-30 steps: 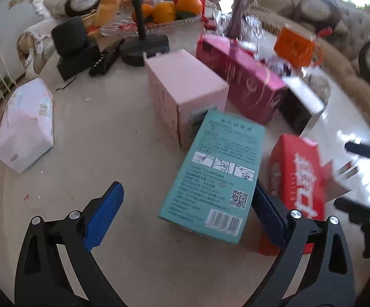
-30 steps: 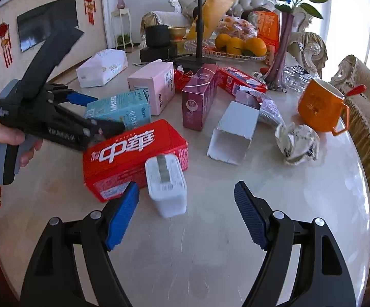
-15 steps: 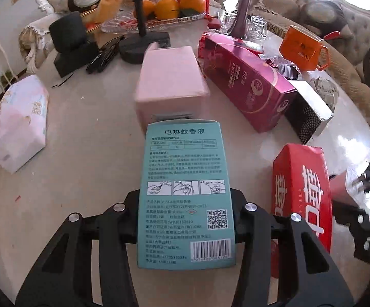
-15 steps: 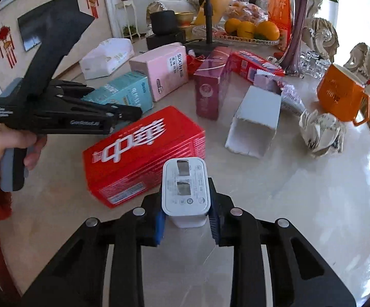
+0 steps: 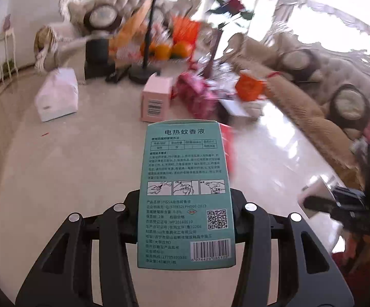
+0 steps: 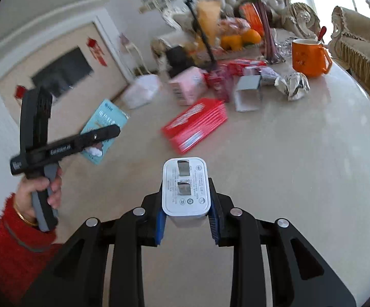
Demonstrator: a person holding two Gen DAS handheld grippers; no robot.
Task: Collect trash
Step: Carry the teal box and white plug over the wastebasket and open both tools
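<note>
My left gripper (image 5: 185, 204) is shut on a teal cardboard box (image 5: 186, 192) and holds it lifted above the table; the right wrist view shows the box (image 6: 103, 130) in the air at the left. My right gripper (image 6: 186, 216) is shut on a white plug adapter (image 6: 185, 186), also lifted off the table. A red carton (image 6: 195, 124), a pink box (image 6: 187, 89), a magenta box (image 6: 219, 81), an open grey-white box (image 6: 247, 93) and crumpled wrappers (image 6: 292, 85) lie on the table.
An orange mug (image 6: 309, 57) with a spoon stands at the far right. A vase (image 6: 266, 33), a fruit tray (image 6: 236, 41), a black stand (image 5: 146, 69) and a white tissue pack (image 5: 57, 94) stand further back. A sofa (image 5: 325, 97) borders the round table's right edge.
Both grippers closed on their objects about half a second ago. Since then both have risen and pulled back from the table, carrying the teal box and the white adapter.
</note>
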